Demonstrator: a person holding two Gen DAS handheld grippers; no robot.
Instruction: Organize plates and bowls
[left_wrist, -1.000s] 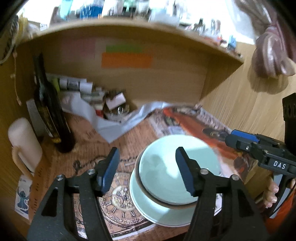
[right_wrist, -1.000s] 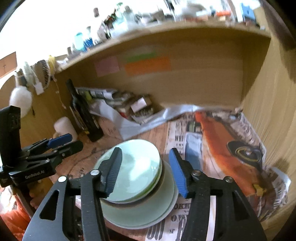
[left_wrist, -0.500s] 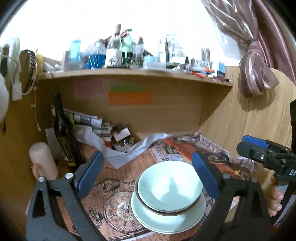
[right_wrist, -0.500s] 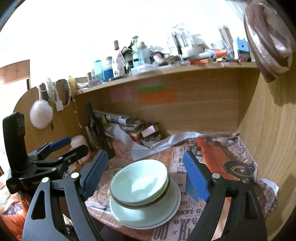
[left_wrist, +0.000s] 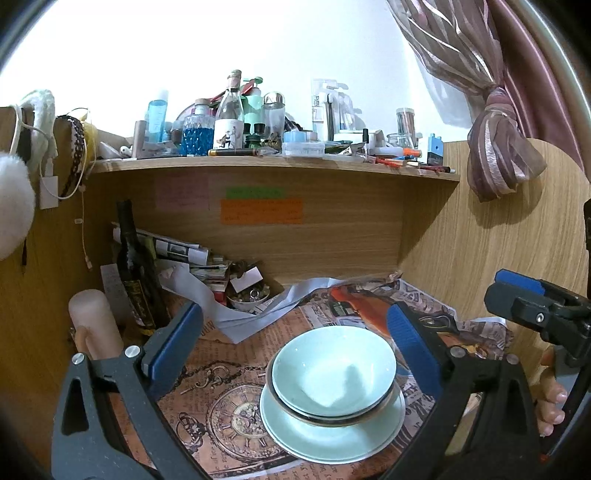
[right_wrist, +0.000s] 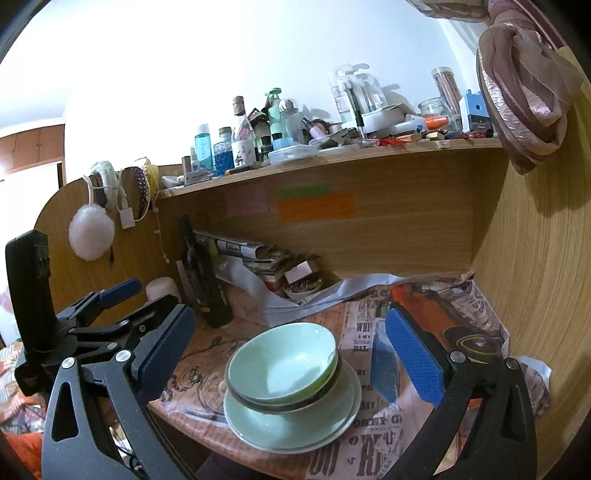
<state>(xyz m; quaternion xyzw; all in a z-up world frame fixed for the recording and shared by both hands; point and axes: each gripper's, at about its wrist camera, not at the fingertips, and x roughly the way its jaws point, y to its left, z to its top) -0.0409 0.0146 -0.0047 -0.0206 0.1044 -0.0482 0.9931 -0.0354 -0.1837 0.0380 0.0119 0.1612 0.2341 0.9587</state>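
Left gripper (left_wrist: 295, 332), right gripper (right_wrist: 291, 332): jaws opening wide, nothing gripped. Stacked bowls (left_wrist: 332, 373) on plates (left_wrist: 332, 435) ahead between pads, untouched, near desk's (right_wrist: 184, 417) front edge. Dark bottle (left_wrist: 135, 273) beyond left pad.

1. You are working in a lived-in room of a home, at a wooden desk nook (left_wrist: 332, 240) with side panels and an upper shelf (left_wrist: 273, 162).
2. On that shelf, at 12 o'clock, you see toiletry and cosmetic bottles (left_wrist: 229, 114), jars and small boxes crowded together.
3. At 2 o'clock a tied-back curtain (left_wrist: 495, 147) hangs against the wall.
4. At 9 o'clock a fluffy white pompom (right_wrist: 91, 232) and headbands (right_wrist: 138, 192) hang from the side panel.
5. Old newspaper sheets (left_wrist: 417, 302) line the tabletop, with sticky notes (left_wrist: 261, 211) on the back panel at 12 o'clock.
6. At 10 o'clock stand a dark wine bottle (left_wrist: 135, 273), a pale candle (left_wrist: 94, 325) and stacked papers (left_wrist: 177, 247).
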